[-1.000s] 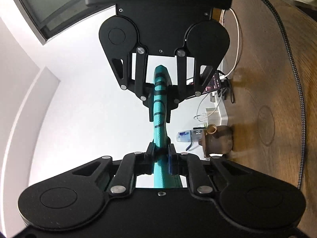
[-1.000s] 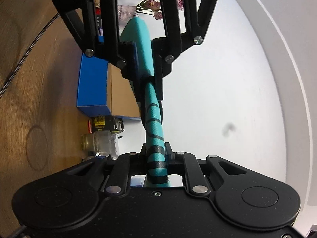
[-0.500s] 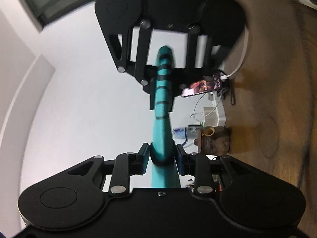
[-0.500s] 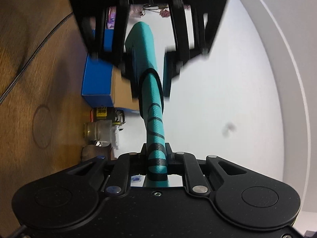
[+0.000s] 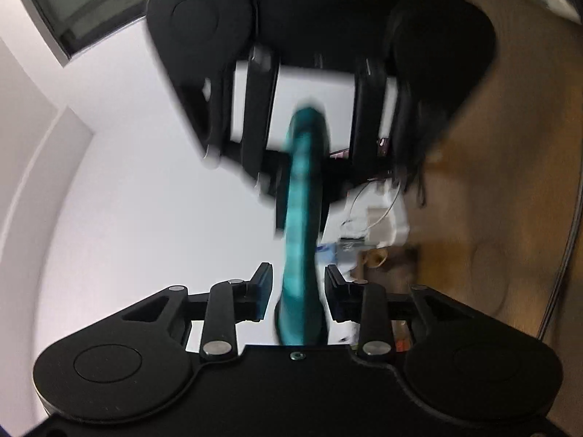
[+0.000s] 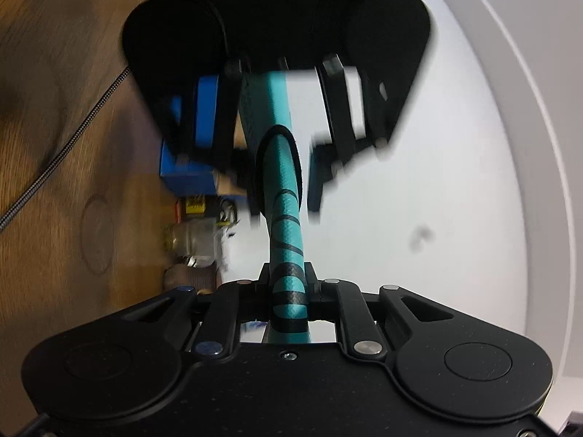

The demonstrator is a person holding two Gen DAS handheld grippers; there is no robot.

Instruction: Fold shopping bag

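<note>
Stretching between both claws, the teal shopping bag [image 6: 286, 218] is pinched by the right claw [image 6: 288, 284] (left claw [image 5: 297, 284] parted, gaps either side), beside the wooden table [image 6: 54, 218].

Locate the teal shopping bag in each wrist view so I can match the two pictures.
Left wrist: teal shopping bag runs up the centre, blurred, between the open left gripper.
Right wrist: centre, clamped in the right gripper.
Shared landmark: the wooden table.
</note>
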